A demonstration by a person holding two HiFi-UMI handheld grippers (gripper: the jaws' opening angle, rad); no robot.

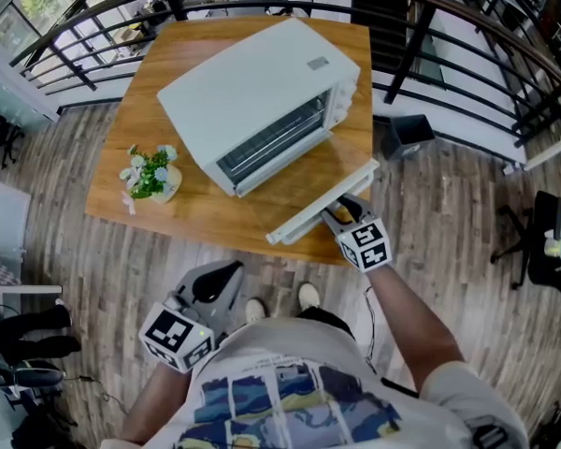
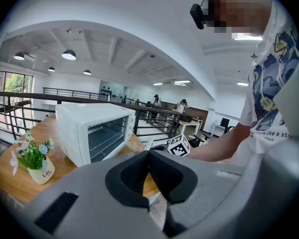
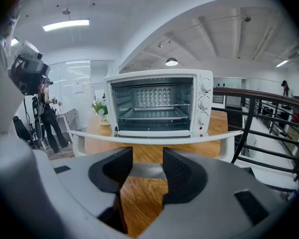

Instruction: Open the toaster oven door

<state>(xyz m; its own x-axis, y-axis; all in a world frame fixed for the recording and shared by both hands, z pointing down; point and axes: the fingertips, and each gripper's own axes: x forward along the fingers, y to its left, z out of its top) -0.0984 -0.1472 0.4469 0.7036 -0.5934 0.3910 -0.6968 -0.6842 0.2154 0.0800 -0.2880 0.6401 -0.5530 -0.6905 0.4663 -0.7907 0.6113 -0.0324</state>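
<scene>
Looking down from the head view, finds the white toaster oven (image 1: 252, 92) on the wooden table (image 1: 206, 215), up toward 12 o'clock, set askew with its mouth facing 5 o'clock. Shows its glass door (image 1: 304, 193) already swung down to lie about flat, with the white handle (image 1: 310, 213) along the outer edge, near the table's 5 o'clock corner. Puts the right gripper (image 1: 342, 215) right at that handle, at 5 o'clock from the oven, with the marker cube behind it. Along the right gripper's own jaws, sees them parted by a clear gap and clamped on nothing. Has the handle bar running straight across just beyond the tips, at 12 o'clock of the gap, and bare wood grain below it. Cannot settle contact between tips and handle. Past the handle, looks straight into the open cavity at a wire rack (image 3: 152, 113), with three knobs (image 3: 204, 102) stacked at 3 o'clock. Has the left gripper (image 1: 220, 281) low by the person's torso, at 6 o'clock from the oven and short of the table's near edge. In the left gripper view, shows its jaws pressed together along a single seam, with nothing between. Adds a small pot of flowers (image 1: 151, 176) on the table at 9 o'clock from the oven, apart from it.
</scene>
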